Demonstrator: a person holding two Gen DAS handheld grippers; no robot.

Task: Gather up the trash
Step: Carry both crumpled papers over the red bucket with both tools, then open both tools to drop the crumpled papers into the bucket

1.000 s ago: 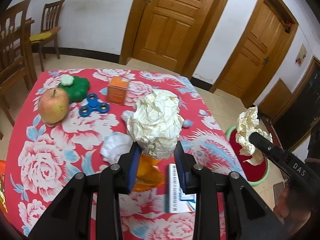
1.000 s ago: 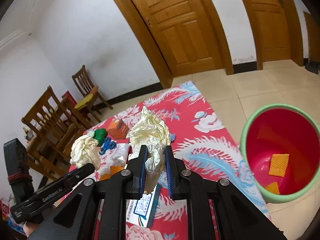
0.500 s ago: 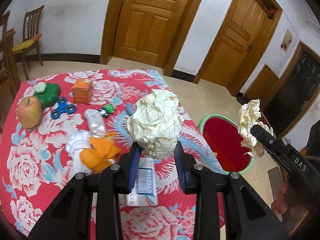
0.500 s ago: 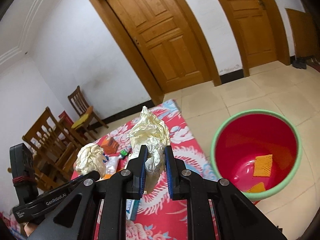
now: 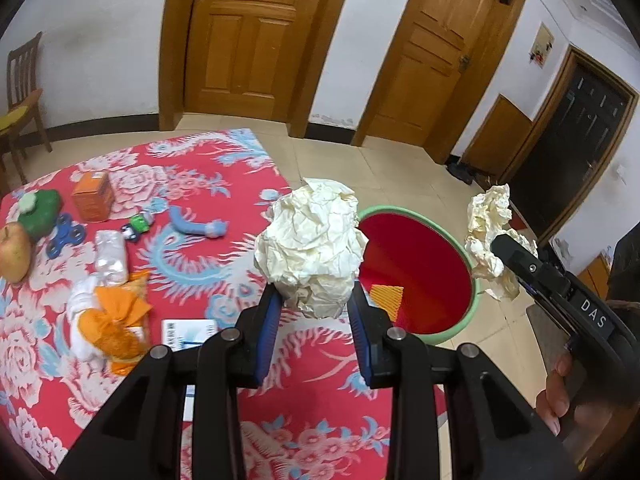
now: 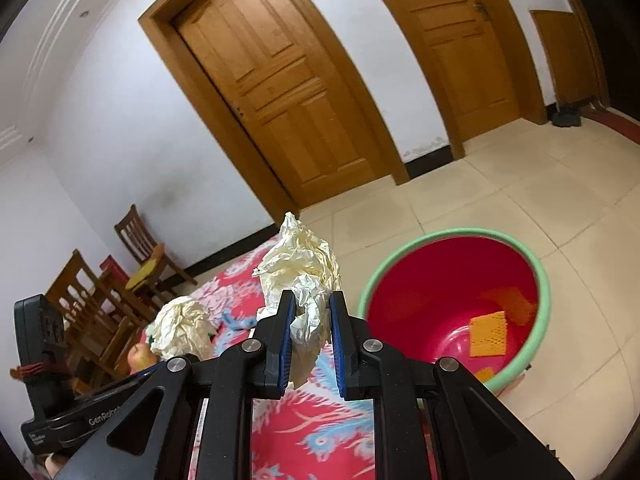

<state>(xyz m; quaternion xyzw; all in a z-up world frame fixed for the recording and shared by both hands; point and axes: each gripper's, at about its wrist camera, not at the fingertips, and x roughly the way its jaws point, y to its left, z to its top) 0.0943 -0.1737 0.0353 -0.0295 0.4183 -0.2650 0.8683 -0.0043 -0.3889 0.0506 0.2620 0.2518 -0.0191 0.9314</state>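
Note:
My left gripper [image 5: 314, 308] is shut on a big crumpled cream paper ball [image 5: 312, 248], held above the table's right edge beside the bin. My right gripper [image 6: 310, 320] is shut on a second crumpled cream paper wad [image 6: 304, 268], held above the table edge just left of the bin. The bin [image 6: 544, 280] is red inside with a green rim and stands on the tiled floor next to the table. Orange mesh pieces [image 6: 488, 332] lie at its bottom. In the left wrist view the right gripper's wad [image 5: 490, 248] hangs past the bin's [image 5: 476, 280] right rim.
On the red floral tablecloth [image 5: 208, 280] lie an apple [image 5: 14, 252], a blue fidget spinner [image 5: 64, 234], an orange box [image 5: 94, 196], a blue toy [image 5: 196, 226], white wrapping [image 5: 110, 256], orange wrappers [image 5: 116, 320] and a leaflet [image 5: 188, 330]. Wooden chairs [image 6: 148, 256] stand behind.
Both grippers have swung right across the table with their paper wads still clamped. The bin now looms larger and closer in both views.

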